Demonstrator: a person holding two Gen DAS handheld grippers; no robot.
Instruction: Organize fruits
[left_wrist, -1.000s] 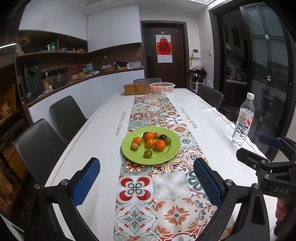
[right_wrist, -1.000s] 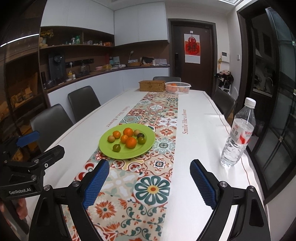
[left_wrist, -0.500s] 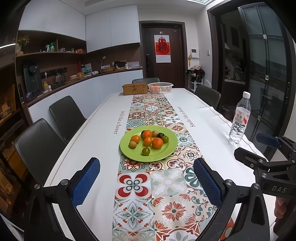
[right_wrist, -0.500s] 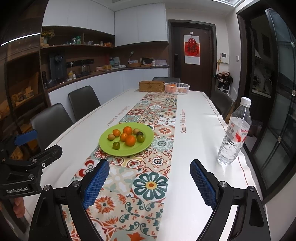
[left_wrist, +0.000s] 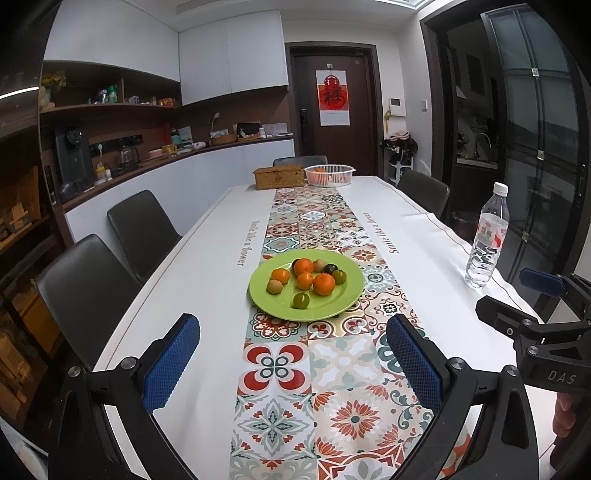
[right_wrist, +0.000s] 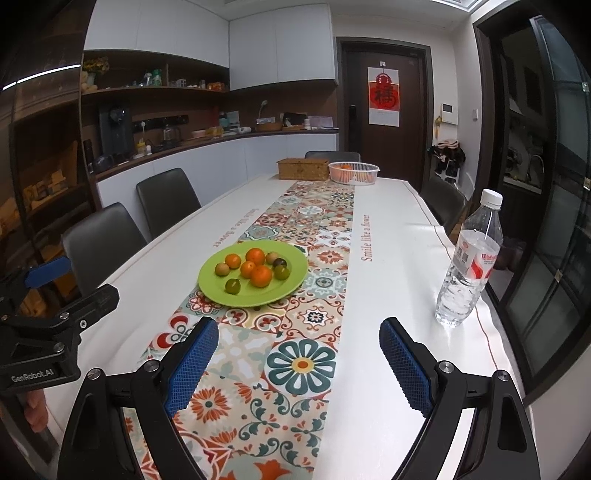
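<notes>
A green plate (left_wrist: 343, 302) (right_wrist: 214, 288) sits on the patterned table runner and holds several small fruits: oranges (left_wrist: 324, 283) (right_wrist: 261, 276), green ones (left_wrist: 300, 300) (right_wrist: 233, 285), brown ones (left_wrist: 274, 286) and a dark one (left_wrist: 328, 268). A white basket (left_wrist: 329, 174) (right_wrist: 354, 172) with oranges stands at the far end. My left gripper (left_wrist: 291, 365) is open and empty, above the near runner, short of the plate. My right gripper (right_wrist: 299, 365) is open and empty, to the right of the left one.
A water bottle (left_wrist: 487, 236) (right_wrist: 468, 258) stands near the table's right edge. A wicker box (left_wrist: 279, 178) (right_wrist: 303, 168) sits beside the basket. Dark chairs (left_wrist: 142, 229) line the left side, with others at the far end and right.
Both grippers have pulled back and risen a little; the plate looks smaller and farther away. Both stay open and empty.
</notes>
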